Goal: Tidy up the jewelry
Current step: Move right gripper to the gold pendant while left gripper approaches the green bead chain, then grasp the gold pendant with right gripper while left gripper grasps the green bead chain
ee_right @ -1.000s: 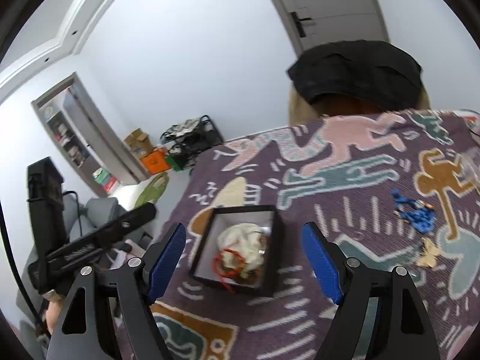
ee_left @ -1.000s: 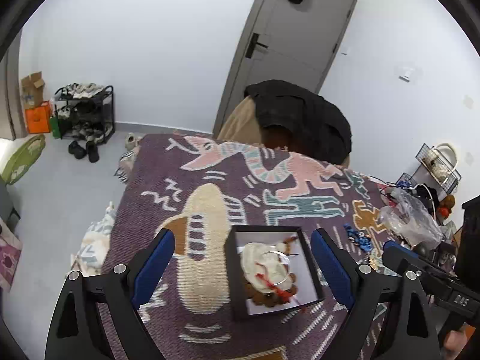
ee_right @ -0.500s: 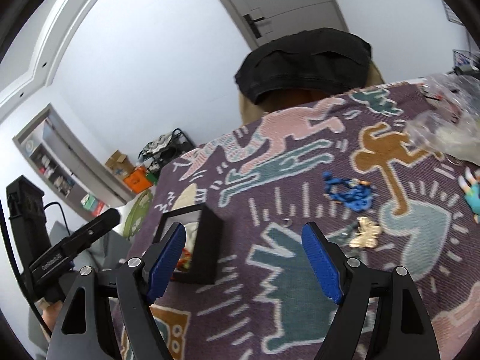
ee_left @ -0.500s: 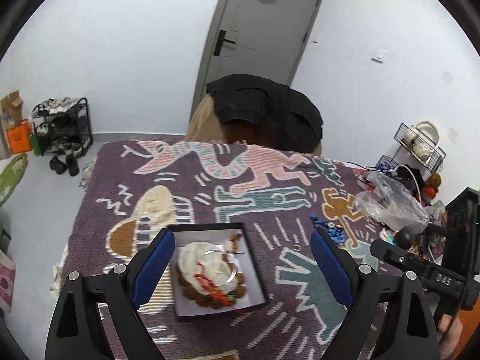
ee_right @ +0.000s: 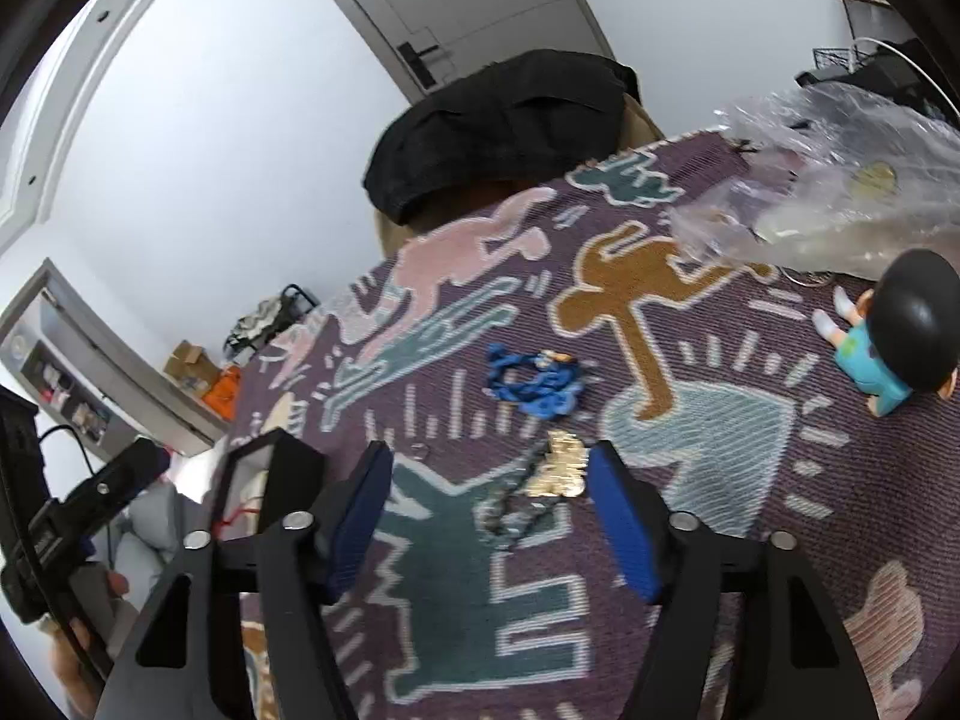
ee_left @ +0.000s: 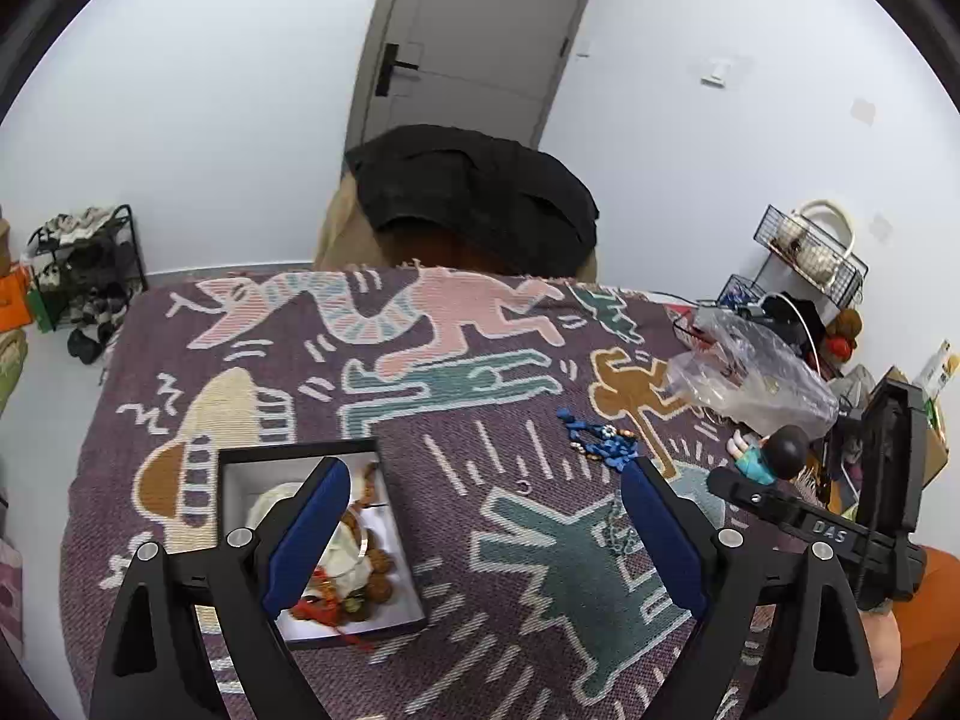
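A black box point(ee_left: 240, 462) with a white lining holds several pieces: a red cord, brown beads, a silver bangle. It lies at the left, partly behind my left finger. My left gripper point(ee_left: 480, 540) is open and empty above the patterned cloth. My right gripper point(ee_right: 492, 516) is open and hovers over a gold pendant on a chain point(ee_right: 558, 471); its jaws stand either side, not touching. A blue beaded piece point(ee_right: 534, 381) lies just beyond; it also shows in the left wrist view point(ee_left: 600, 441). A small ring point(ee_left: 524, 486) lies mid-cloth.
A clear plastic bag point(ee_right: 828, 192) lies at the far right of the cloth point(ee_left: 456, 372). A small figurine point(ee_right: 888, 330) with a dark head sits near it. A chair with a black coat point(ee_left: 474, 198) stands behind the table. Wire racks point(ee_left: 810, 252) are at the right.
Both grippers have swung right, away from the box. The right gripper has come down over the gold pendant and chain. The box now sits at the left edge of both views.
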### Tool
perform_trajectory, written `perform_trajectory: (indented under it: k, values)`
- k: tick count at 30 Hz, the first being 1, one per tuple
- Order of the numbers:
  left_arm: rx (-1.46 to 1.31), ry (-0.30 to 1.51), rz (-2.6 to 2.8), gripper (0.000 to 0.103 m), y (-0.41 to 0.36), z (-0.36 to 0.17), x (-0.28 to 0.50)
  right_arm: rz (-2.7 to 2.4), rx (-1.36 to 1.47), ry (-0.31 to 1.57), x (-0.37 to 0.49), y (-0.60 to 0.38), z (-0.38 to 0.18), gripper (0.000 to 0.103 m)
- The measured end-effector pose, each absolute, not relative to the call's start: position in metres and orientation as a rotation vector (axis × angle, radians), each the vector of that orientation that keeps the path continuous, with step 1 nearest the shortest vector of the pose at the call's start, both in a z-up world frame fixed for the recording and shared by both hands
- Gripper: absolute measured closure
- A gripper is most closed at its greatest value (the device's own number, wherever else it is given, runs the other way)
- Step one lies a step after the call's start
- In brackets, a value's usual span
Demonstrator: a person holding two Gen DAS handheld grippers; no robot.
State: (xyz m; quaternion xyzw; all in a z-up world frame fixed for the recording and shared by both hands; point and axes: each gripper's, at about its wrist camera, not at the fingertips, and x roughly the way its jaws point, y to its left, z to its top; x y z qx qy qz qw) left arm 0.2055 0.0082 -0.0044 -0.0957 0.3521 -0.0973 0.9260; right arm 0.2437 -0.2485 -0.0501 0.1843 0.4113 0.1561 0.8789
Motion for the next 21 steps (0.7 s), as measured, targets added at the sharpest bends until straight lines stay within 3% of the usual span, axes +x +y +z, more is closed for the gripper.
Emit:
perform_trajectory:
  k: [6, 21]
  values:
    - [-0.171, 0.737, -0.231, 0.011, -0.014, -0.014, 0.216, 0.313, 0.357, 0.905, 0.253, -0.255, -0.07, 0.059]
    - [-0.148, 0.781, -0.258, 0.011, -0.042, -0.036, 0.235, 0.318, 0.352, 1.009, 0.285, -0.242, -0.106, 0.066]
